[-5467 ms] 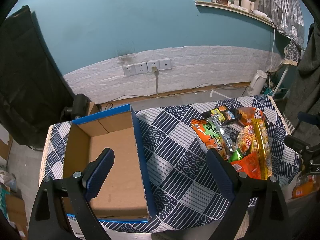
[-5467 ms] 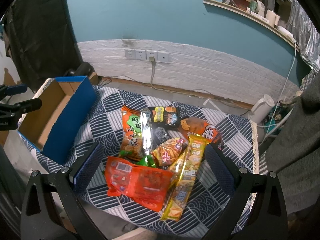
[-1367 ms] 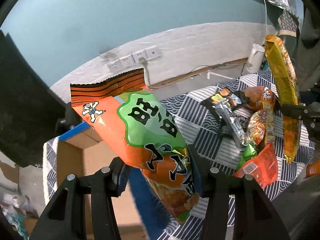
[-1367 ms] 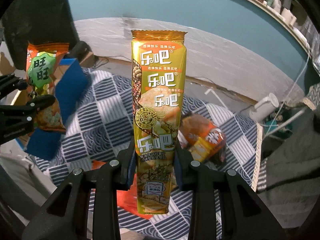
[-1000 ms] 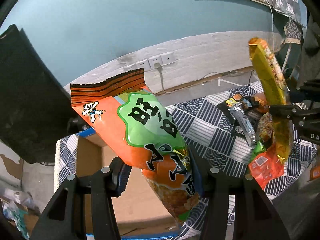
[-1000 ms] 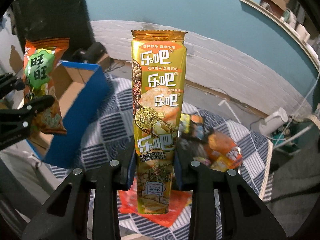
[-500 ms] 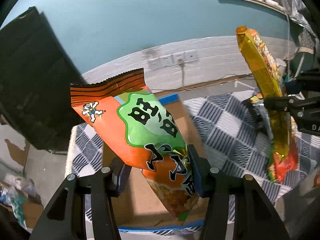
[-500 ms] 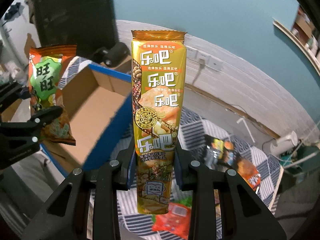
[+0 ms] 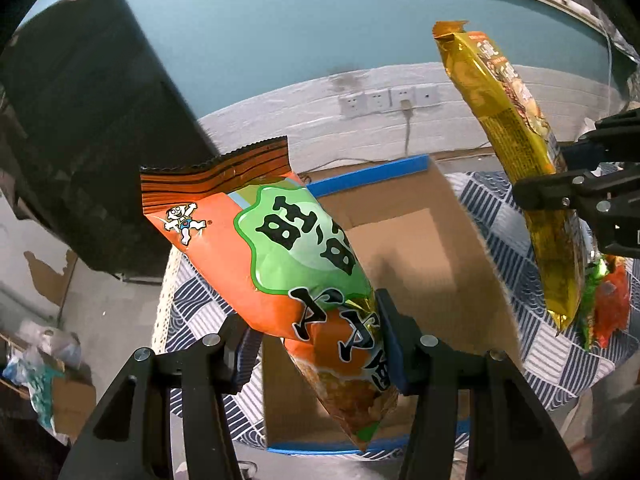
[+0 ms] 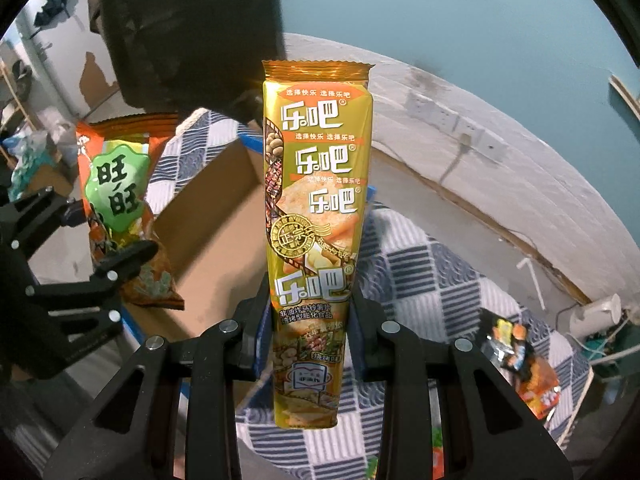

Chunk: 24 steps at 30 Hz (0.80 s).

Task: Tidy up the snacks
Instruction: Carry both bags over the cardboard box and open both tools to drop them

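My left gripper (image 9: 320, 344) is shut on an orange and green snack bag (image 9: 280, 256) and holds it above the open cardboard box with blue edges (image 9: 416, 240). My right gripper (image 10: 310, 320) is shut on a long gold chip packet (image 10: 316, 208), held upright over the table beside the box (image 10: 212, 236). In the left wrist view the gold packet (image 9: 516, 168) hangs at the right of the box. In the right wrist view the orange and green bag (image 10: 120, 204) is at the left over the box. The box looks empty.
More snack packets lie on the blue and white patterned tablecloth (image 10: 424, 280) at the right (image 10: 520, 364). A white kettle (image 10: 596, 312) stands on the floor by the wall. Wall sockets (image 9: 388, 100) with a cable sit behind the box. A black panel (image 9: 88, 128) stands at the left.
Both grippers have carried their packets leftward, from over the snack pile to the box. The box is now under the left gripper and next to the right one.
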Each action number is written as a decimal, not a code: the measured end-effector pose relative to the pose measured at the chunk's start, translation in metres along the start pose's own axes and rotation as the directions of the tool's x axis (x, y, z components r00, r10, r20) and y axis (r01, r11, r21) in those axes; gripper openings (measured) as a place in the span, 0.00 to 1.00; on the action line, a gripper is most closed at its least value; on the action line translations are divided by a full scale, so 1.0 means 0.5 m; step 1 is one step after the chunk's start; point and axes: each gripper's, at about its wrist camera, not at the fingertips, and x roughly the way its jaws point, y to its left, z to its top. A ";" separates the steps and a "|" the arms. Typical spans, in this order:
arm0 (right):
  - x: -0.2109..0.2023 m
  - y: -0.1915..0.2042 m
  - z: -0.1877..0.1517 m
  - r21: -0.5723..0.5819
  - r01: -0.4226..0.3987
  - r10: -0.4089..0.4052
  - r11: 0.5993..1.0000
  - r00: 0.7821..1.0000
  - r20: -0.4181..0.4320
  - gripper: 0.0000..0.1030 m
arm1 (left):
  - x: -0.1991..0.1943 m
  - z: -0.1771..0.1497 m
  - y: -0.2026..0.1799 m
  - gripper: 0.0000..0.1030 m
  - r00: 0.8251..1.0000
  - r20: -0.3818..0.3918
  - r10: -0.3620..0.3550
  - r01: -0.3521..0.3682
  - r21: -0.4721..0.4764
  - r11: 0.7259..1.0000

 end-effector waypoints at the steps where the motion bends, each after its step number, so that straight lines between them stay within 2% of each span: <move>1: 0.008 0.005 0.003 -0.001 -0.001 0.001 1.000 1.000 -0.006 0.29 | 0.009 -0.004 0.006 0.52 1.000 -0.011 0.002 -0.002 -0.005 1.000; 7: 0.057 0.041 0.032 0.007 -0.037 0.037 0.999 0.998 -0.045 0.29 | 0.050 -0.024 0.038 0.52 0.998 -0.064 0.030 -0.033 -0.038 0.999; 14: 0.090 0.086 0.059 -0.011 -0.059 0.058 0.998 0.996 -0.072 0.29 | 0.055 -0.025 0.055 0.52 0.997 -0.066 0.031 -0.035 -0.060 0.998; 17: 0.114 0.100 0.056 -0.028 -0.058 0.055 0.998 0.992 -0.110 0.30 | 0.072 -0.026 0.057 0.52 0.997 -0.076 0.016 -0.021 -0.068 0.997; 19: 0.127 0.105 0.053 -0.030 -0.068 0.063 0.997 0.989 -0.135 0.31 | 0.080 -0.032 0.053 0.53 0.995 -0.102 0.016 -0.023 -0.066 0.998; 24: 0.131 0.105 0.046 -0.026 -0.062 0.058 0.998 0.988 -0.146 0.44 | 0.098 -0.036 0.035 0.54 0.988 -0.141 0.059 -0.061 -0.014 0.998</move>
